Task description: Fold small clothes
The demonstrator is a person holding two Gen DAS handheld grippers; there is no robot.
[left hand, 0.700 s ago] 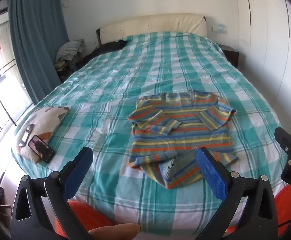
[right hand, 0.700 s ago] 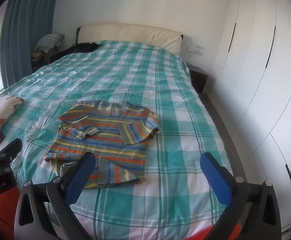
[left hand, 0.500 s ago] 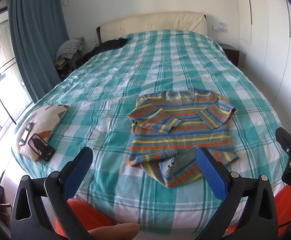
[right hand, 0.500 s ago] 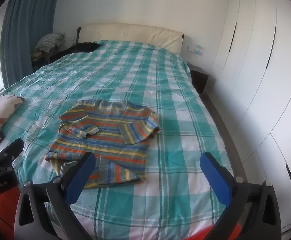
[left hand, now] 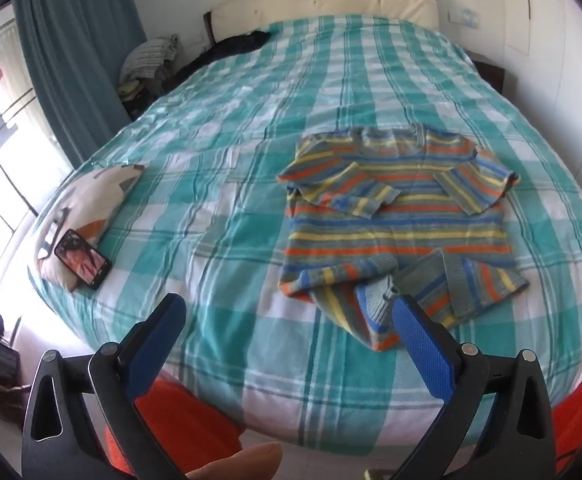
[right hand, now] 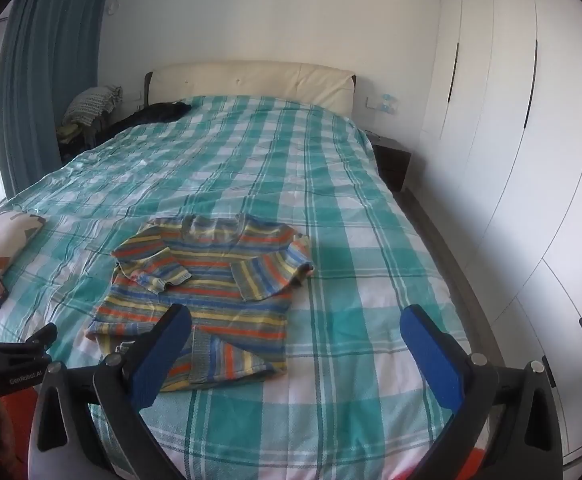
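A small striped sweater (left hand: 399,216) in orange, blue, yellow and grey lies on the teal checked bed (left hand: 231,184), both sleeves folded in over its front and its bottom hem rumpled and turned up. It also shows in the right wrist view (right hand: 211,280). My left gripper (left hand: 287,320) is open and empty, held above the bed's near edge, left of the hem. My right gripper (right hand: 297,330) is open and empty, above the near edge to the sweater's right.
A patterned cushion (left hand: 91,200) with a phone (left hand: 83,258) on it lies at the bed's left edge. Dark clothes (left hand: 231,46) lie by the headboard. White wardrobes (right hand: 531,160) stand to the right. A teal curtain (left hand: 75,48) hangs at left.
Both grippers have drawn slightly back and up from the bed; the sweater lies as it did.
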